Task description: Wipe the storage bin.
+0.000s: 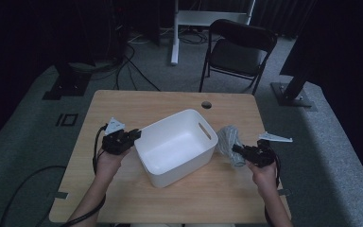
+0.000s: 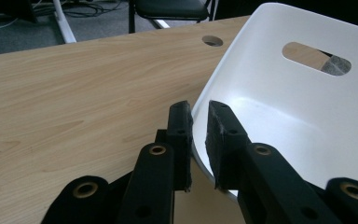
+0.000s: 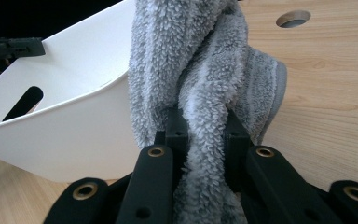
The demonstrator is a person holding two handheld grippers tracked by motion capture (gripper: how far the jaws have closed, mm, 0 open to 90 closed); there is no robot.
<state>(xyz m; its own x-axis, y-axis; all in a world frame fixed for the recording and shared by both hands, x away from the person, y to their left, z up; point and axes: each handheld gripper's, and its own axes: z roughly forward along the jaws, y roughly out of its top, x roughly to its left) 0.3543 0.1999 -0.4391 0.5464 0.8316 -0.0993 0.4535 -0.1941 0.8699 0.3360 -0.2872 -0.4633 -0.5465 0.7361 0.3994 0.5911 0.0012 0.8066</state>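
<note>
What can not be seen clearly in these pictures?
- Lower end of the grey towel: right gripper view, cut off by the bottom edge and the right hand-held gripper.
- Far outer side of the white bin: high view, hidden by its own walls.
- Bin rim under the left hand-held gripper: left gripper view, jaws cover it.

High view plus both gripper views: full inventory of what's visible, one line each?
bin: 1, white, mid-table, empty, handle slot in its wall
towel: 1, grey, just right of the bin, clamped in the right gripper
table: 1, light wood, round hole near far edge
folding chair: 1, black, on the floor beyond the table
stand legs: white, floor behind the table
cables: several, dark, floor at far left
left gripper: 1, black, jaws astride the bin's left rim
right gripper: 1, black, jaws closed on the towel
forearms and hands: 2, coming in from the bottom edge
</note>
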